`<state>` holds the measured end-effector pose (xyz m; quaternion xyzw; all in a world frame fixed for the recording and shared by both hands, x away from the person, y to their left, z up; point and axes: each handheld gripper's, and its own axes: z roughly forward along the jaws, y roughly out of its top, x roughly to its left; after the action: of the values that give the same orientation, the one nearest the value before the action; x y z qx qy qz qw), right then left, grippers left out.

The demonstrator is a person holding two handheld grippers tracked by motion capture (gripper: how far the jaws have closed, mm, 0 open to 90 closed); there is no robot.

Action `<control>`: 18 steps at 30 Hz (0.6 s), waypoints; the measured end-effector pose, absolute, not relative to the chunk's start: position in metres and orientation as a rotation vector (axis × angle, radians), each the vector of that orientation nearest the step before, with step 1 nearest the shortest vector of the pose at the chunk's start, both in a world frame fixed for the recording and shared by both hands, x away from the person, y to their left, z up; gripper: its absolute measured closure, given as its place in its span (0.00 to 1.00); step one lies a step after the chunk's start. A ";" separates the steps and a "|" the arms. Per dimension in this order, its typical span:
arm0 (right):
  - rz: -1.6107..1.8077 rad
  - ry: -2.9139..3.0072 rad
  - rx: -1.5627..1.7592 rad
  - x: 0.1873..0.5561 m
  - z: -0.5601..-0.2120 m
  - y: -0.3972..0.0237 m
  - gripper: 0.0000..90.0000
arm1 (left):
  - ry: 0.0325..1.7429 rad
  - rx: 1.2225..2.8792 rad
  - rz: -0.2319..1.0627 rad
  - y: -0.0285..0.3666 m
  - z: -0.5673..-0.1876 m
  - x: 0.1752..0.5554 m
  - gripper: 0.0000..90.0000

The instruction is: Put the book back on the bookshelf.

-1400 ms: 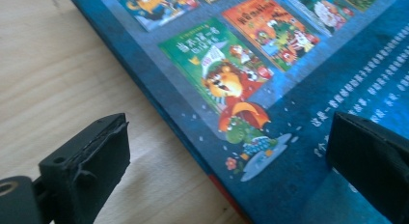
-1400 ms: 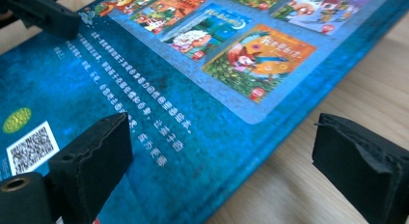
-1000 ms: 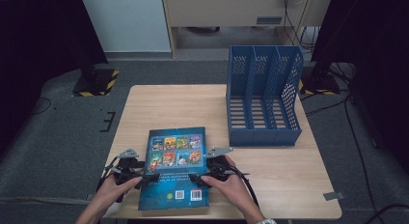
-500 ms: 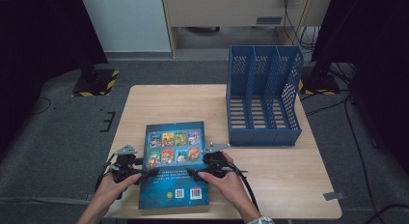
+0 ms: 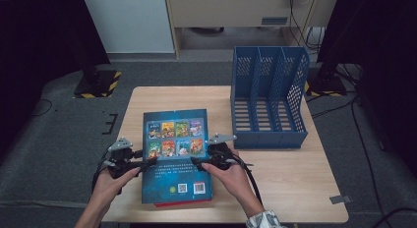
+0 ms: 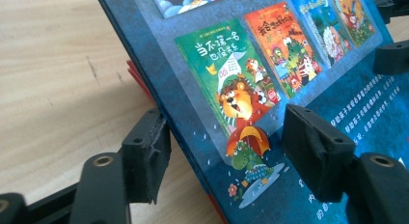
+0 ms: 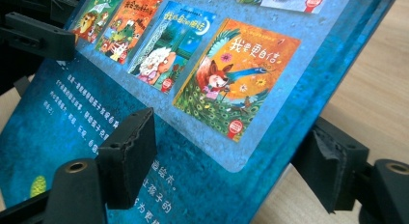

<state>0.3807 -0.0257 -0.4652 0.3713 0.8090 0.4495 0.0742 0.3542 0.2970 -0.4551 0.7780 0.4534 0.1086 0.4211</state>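
Observation:
A blue picture book (image 5: 177, 154) with small cover pictures is held off the table, back cover up. My left gripper (image 5: 147, 163) is shut on its left edge and my right gripper (image 5: 196, 161) on its right edge. Both pairs of jaws have just been closing with the book between them. In the left gripper view one pad sits under the book (image 6: 270, 64) and the other on its cover, around my left gripper (image 6: 229, 149). The right gripper view has my right gripper (image 7: 226, 161) clamping the book (image 7: 193, 89) the same way.
A red book (image 5: 182, 203) lies on the wooden table (image 5: 275, 179) under the blue one, its edge showing at the front. A blue three-slot file rack (image 5: 268, 100) stands at the back right. Dark floor surrounds the table.
Both grippers have closed on the blue book's side edges and risen with it. The book now sits higher and larger in the high view, apart from the red book.

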 end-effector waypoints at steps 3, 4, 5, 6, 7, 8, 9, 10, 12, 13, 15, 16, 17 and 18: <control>1.357 2.409 1.108 0.383 -0.460 -0.025 0.32 | 1.119 1.960 0.305 0.294 -0.450 0.358 0.39; 1.360 2.395 1.102 0.385 -0.457 -0.026 0.33 | 1.112 1.960 0.311 0.295 -0.448 0.360 0.39; 1.363 2.387 1.102 0.387 -0.454 -0.026 0.34 | 1.108 1.956 0.317 0.295 -0.446 0.361 0.41; 1.369 2.375 1.102 0.390 -0.452 -0.027 0.35 | 1.102 1.952 0.326 0.295 -0.443 0.363 0.43; 1.375 2.362 1.107 0.392 -0.450 -0.028 0.37 | 1.095 1.955 0.340 0.295 -0.441 0.364 0.45; 1.382 2.355 1.113 0.394 -0.447 -0.029 0.38 | 1.091 1.952 0.352 0.294 -0.439 0.366 0.45; 1.381 2.344 1.109 0.397 -0.445 -0.029 0.39 | 1.090 1.952 0.360 0.294 -0.437 0.367 0.46; 1.376 2.338 1.104 0.398 -0.442 -0.029 0.39 | 1.089 1.951 0.368 0.294 -0.436 0.369 0.46; 1.374 2.322 1.099 0.400 -0.439 -0.029 0.41 | 1.089 1.942 0.389 0.293 -0.433 0.370 0.47; 1.378 2.314 1.096 0.401 -0.437 -0.029 0.42 | 1.082 1.939 0.403 0.294 -0.431 0.371 0.48; 1.389 2.299 1.092 0.403 -0.435 -0.030 0.44 | 1.076 1.914 0.428 0.294 -0.429 0.371 0.50; 1.393 2.292 1.088 0.403 -0.433 -0.030 0.44 | 1.076 1.912 0.435 0.294 -0.428 0.371 0.50; 1.392 2.288 1.084 0.403 -0.432 -0.030 0.45 | 1.073 1.905 0.448 0.294 -0.427 0.371 0.50; 1.393 2.281 1.079 0.404 -0.429 -0.030 0.46 | 1.069 1.906 0.458 0.294 -0.426 0.371 0.51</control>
<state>0.4037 -0.0301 -0.4294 0.3711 0.7848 0.4792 0.1293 0.3714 0.2936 -0.4264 0.7670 0.4301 0.1842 0.4392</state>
